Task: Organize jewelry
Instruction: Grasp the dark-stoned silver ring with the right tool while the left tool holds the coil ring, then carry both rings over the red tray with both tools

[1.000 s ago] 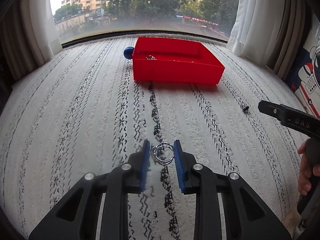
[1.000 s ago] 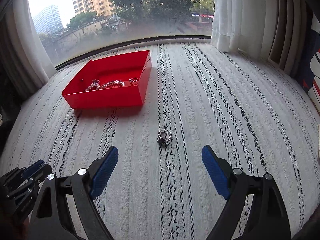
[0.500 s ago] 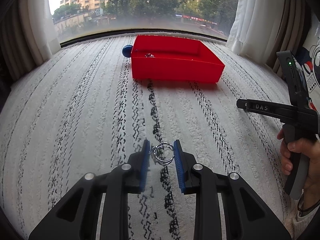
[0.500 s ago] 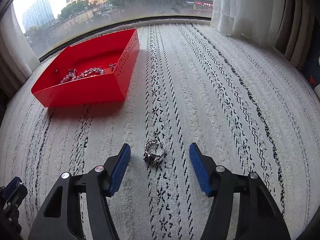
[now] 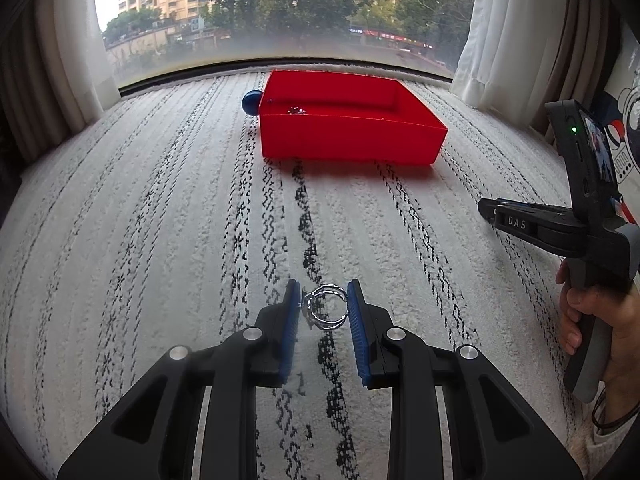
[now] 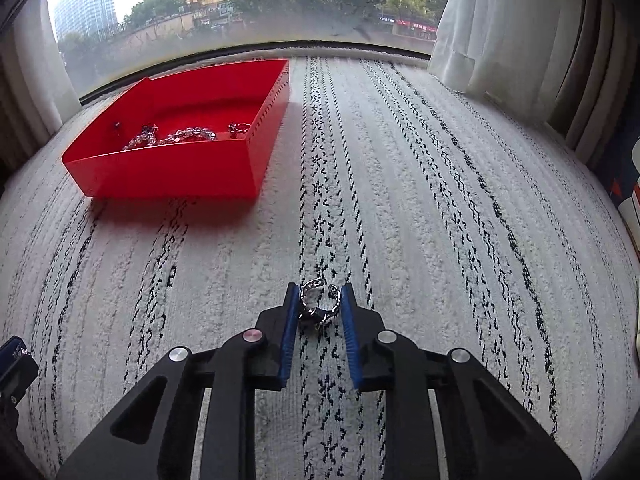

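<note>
My left gripper (image 5: 324, 306) is shut on a thin silver ring (image 5: 325, 309) and holds it just above the white rug. My right gripper (image 6: 319, 304) is shut on a chunky silver ring (image 6: 318, 305) low over the rug. The red tray (image 5: 352, 142) stands ahead of the left gripper. In the right wrist view the red tray (image 6: 168, 176) is to the far left and holds a beaded bracelet (image 6: 188, 135), a ring (image 6: 239, 128) and other small pieces. The right gripper's body (image 5: 560, 224) shows at the right of the left wrist view.
A dark blue ball (image 5: 252, 103) lies against the tray's far left corner. White curtains (image 6: 492, 20) hang at both sides of the window. The rug (image 6: 440, 200) is white with black wavy stripes. A printed cushion (image 5: 624, 136) lies at the far right.
My right gripper has moved forward and down over the chunky ring and closed on it. My left gripper has kept its hold on the thin ring, almost still.
</note>
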`<move>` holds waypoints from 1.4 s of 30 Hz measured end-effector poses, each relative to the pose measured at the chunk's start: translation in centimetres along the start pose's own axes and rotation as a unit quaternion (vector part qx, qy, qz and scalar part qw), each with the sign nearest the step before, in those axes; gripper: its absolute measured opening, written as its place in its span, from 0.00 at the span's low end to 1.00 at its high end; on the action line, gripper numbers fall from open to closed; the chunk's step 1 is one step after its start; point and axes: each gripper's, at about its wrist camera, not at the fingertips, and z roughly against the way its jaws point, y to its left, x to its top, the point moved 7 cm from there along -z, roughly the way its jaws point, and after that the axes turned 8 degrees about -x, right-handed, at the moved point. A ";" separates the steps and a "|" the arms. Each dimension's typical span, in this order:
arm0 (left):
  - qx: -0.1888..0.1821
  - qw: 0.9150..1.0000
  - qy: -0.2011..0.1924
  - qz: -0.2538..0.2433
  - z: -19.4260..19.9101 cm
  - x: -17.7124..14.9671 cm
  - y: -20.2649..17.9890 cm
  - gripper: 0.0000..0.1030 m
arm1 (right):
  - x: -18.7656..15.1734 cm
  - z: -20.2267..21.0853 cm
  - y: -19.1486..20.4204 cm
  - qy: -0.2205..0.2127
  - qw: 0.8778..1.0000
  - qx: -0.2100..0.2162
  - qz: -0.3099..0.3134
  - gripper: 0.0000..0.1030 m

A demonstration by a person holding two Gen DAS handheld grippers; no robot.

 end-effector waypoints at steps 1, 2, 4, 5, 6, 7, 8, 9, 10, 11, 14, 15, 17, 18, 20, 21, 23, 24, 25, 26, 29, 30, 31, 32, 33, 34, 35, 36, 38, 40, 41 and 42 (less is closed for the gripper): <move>0.000 1.000 0.000 0.000 0.0 0.0 0.0 0.22 | 0.0 0.0 0.0 0.001 1.000 0.002 -0.002 0.20; 0.000 1.000 0.000 -0.001 0.0 0.0 0.0 0.22 | -0.1 0.1 0.0 0.001 1.000 0.004 -0.003 0.20; 0.000 1.000 0.001 -0.001 0.0 0.0 0.0 0.22 | -0.1 0.2 0.0 0.000 1.000 0.003 -0.002 0.20; 0.000 1.000 0.000 -0.002 0.0 0.0 0.0 0.22 | -0.1 0.2 0.1 0.000 1.000 0.004 -0.002 0.20; 0.000 1.000 0.000 -0.003 0.0 0.0 -0.1 0.22 | -0.1 0.3 0.1 0.000 1.000 0.006 -0.004 0.20; 0.000 1.000 0.000 -0.003 0.0 0.0 -0.1 0.22 | -0.1 0.3 0.1 0.001 1.000 0.010 -0.006 0.20; 0.001 1.000 -0.001 -0.004 0.0 0.0 -0.1 0.22 | -0.2 0.5 0.1 0.002 1.000 0.017 -0.009 0.20; 0.001 1.000 -0.001 -0.004 0.0 0.0 -0.2 0.22 | -0.3 0.8 0.1 0.002 1.000 0.023 -0.011 0.20; 0.001 1.000 -0.002 -0.004 0.1 0.0 -0.2 0.22 | -0.5 1.2 0.3 0.001 1.000 0.027 -0.011 0.20; 0.001 1.000 -0.002 -0.004 0.1 0.1 -0.1 0.22 | -0.6 1.7 0.4 -0.002 1.000 0.029 -0.009 0.20; 0.001 1.000 -0.003 -0.003 0.2 0.1 -0.1 0.22 | -1.5 3.3 1.1 -0.006 0.999 0.040 -0.002 0.20; 0.001 1.000 -0.003 -0.002 0.2 0.1 -0.1 0.22 | -1.8 3.8 1.4 -0.007 0.999 0.044 0.000 0.20; 0.001 1.000 -0.004 -0.001 0.3 0.1 -0.1 0.22 | -2.6 4.8 1.9 -0.007 0.998 0.055 0.002 0.20; 0.001 1.000 -0.005 -0.001 0.3 0.1 -0.1 0.22 | -3.1 5.3 2.2 -0.008 0.998 0.060 0.004 0.20; 0.001 1.000 -0.005 -0.001 0.4 0.1 -0.1 0.22 | -4.1 6.2 2.6 -0.006 0.998 0.069 0.005 0.20; 0.002 1.000 -0.005 -0.001 0.4 0.1 -0.1 0.22 | -4.6 6.5 2.9 -0.006 0.997 0.074 0.006 0.20; 0.002 1.000 -0.005 -0.001 0.4 0.1 0.0 0.22 | -5.5 7.1 3.1 -0.004 0.997 0.081 0.004 0.20; 0.002 1.000 -0.006 -0.001 0.4 0.1 0.0 0.22 | -5.9 7.3 3.3 -0.003 0.996 0.086 0.003 0.20; 0.002 1.000 -0.006 -0.001 0.4 0.1 0.0 0.22 | -6.4 7.5 3.4 -0.002 0.996 0.089 0.003 0.20; 0.002 1.000 -0.006 -0.001 0.4 0.1 0.0 0.22 | -6.8 7.7 3.4 0.000 0.996 0.091 0.003 0.20; 0.002 1.000 -0.006 -0.001 0.5 0.1 -0.1 0.22 | -7.8 8.0 3.7 0.005 0.995 0.097 0.003 0.20; 0.002 1.000 -0.006 -0.001 0.5 0.1 -0.1 0.22 | -8.1 8.1 3.7 0.006 0.995 0.099 0.003 0.20; 0.003 1.000 -0.006 -0.001 0.5 0.1 0.0 0.22 | -8.3 8.2 3.8 0.007 0.995 0.099 0.003 0.20; 0.003 1.000 -0.006 -0.001 0.5 0.1 -0.1 0.22 | -8.4 8.2 3.8 0.007 0.995 0.100 0.003 0.20; 0.003 1.000 -0.006 -0.001 0.5 0.1 -0.1 0.22 | -8.4 8.2 3.8 0.007 0.995 0.100 0.003 0.20; 0.003 1.000 -0.005 -0.001 0.5 0.1 -0.1 0.22 | -8.4 8.2 3.8 0.008 0.995 0.101 0.003 0.20; 0.004 1.000 -0.005 -0.001 0.5 0.1 -0.1 0.22 | -8.4 8.2 3.7 0.007 0.995 0.101 0.002 0.20; 0.004 1.000 -0.005 -0.001 0.5 0.1 -0.1 0.22 | -8.3 8.2 3.7 0.006 0.995 0.101 0.002 0.20; 0.004 1.000 -0.005 -0.001 0.5 0.1 -0.1 0.22 | -8.3 8.2 3.7 0.005 0.995 0.100 0.001 0.20; 0.004 1.000 -0.004 -0.002 0.4 0.1 -0.2 0.22 | -8.2 8.1 3.6 0.005 0.995 0.101 0.000 0.20; 0.004 1.000 -0.004 -0.002 0.4 0.1 -0.2 0.22 | -8.2 8.1 3.6 0.005 0.995 0.100 -0.001 0.20; 0.004 1.000 -0.004 -0.003 0.5 0.1 -0.3 0.22 | -8.2 8.1 3.5 0.004 0.995 0.101 -0.002 0.20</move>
